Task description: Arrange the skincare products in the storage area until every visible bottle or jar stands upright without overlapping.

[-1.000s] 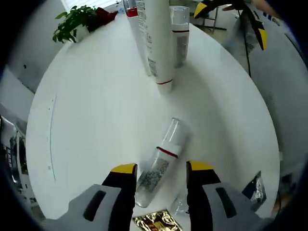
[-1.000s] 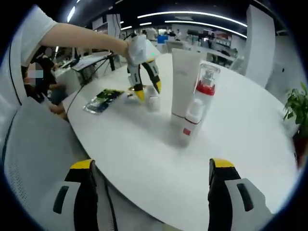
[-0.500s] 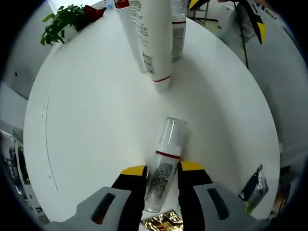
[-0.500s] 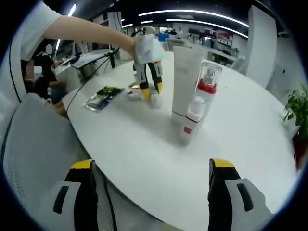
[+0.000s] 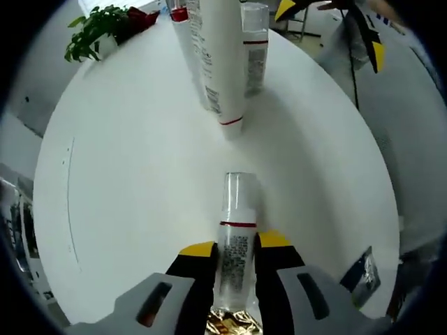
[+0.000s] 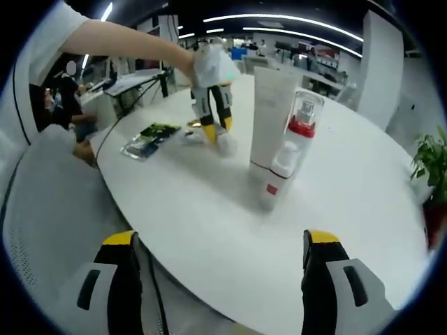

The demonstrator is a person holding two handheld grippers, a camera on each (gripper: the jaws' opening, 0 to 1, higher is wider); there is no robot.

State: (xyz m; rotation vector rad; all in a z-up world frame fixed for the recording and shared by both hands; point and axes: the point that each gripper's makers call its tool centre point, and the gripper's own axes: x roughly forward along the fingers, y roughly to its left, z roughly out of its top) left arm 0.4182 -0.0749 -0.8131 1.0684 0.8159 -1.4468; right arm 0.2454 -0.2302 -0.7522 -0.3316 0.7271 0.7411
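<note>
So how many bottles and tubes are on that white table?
4. A tall white tube, a red-collared pump bottle and a small white bottle stand clustered mid-table. A clear bottle lies down between the left gripper's jaws. More may hide behind them.

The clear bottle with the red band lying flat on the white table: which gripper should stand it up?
Left. The left gripper is shut on the clear red-banded bottle lying on the round white table. The right gripper hangs open, well back near the table's edge.
</note>
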